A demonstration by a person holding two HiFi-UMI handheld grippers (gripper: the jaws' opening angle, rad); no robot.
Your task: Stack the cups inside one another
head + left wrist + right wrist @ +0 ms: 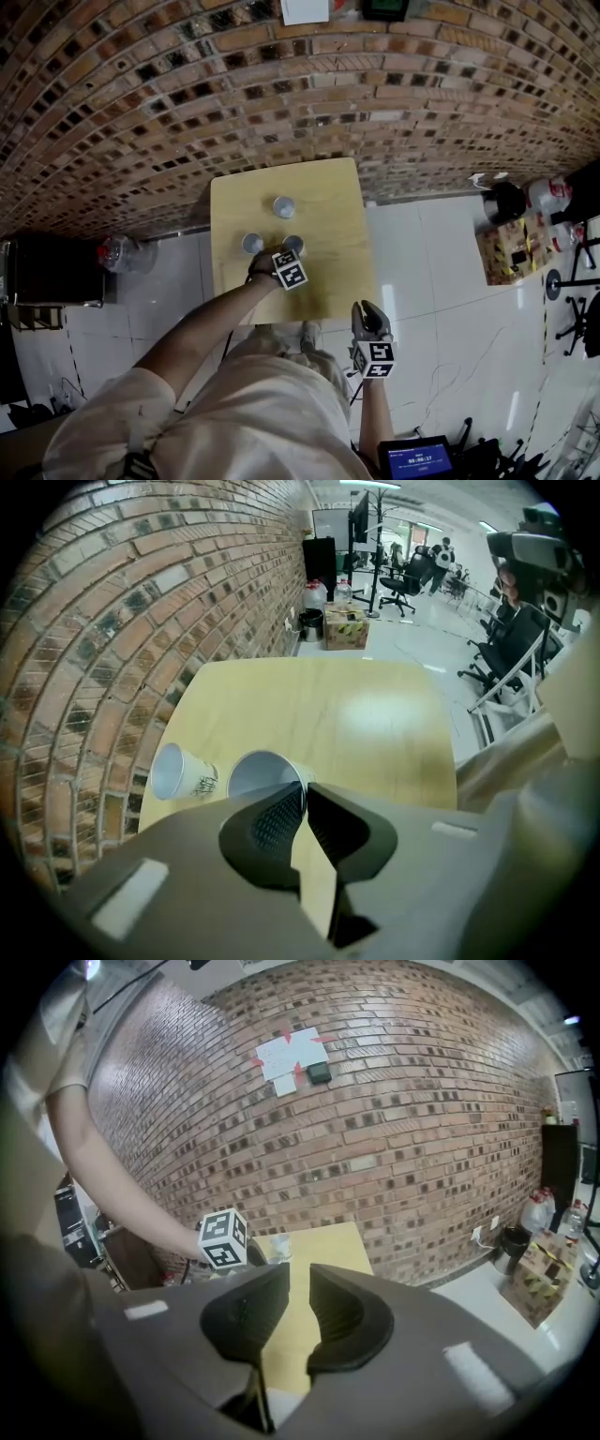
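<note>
Brick wall [187, 94] backs a pale wooden counter [375, 714] on which the cups are set out. The left hand-held gripper [305, 787] is held over the counter with its jaws drawn nearly together. The side of one cup [258, 772] is pinched between them at the rim, with one jaw apparently inside the mouth and one outside. Whether that cup is lifted or resting on the counter cannot be told. Just beside it, toward the wall, a second cup [178, 772] is seen, mouth up, empty and apart from the pinched one. A third cup [252, 244] is shown in the head view, also on the counter and apart from the others, so nothing is nested yet. The right hand-held gripper [299, 1274] is held off the counter's near edge, close to the person, with its jaws slightly parted and nothing between them.

The step in hand is judged to be the first pick: one cup is gripped so that it can be carried to another. Next, the pinched cup would need to be raised clear and brought above the mouth of the second cup. It would then need to be kept upright and centred and lowered until seated, with the jaws released only then. So light a cup may be crushed if squeezed hard, or tipped if lowered off-centre.
</note>
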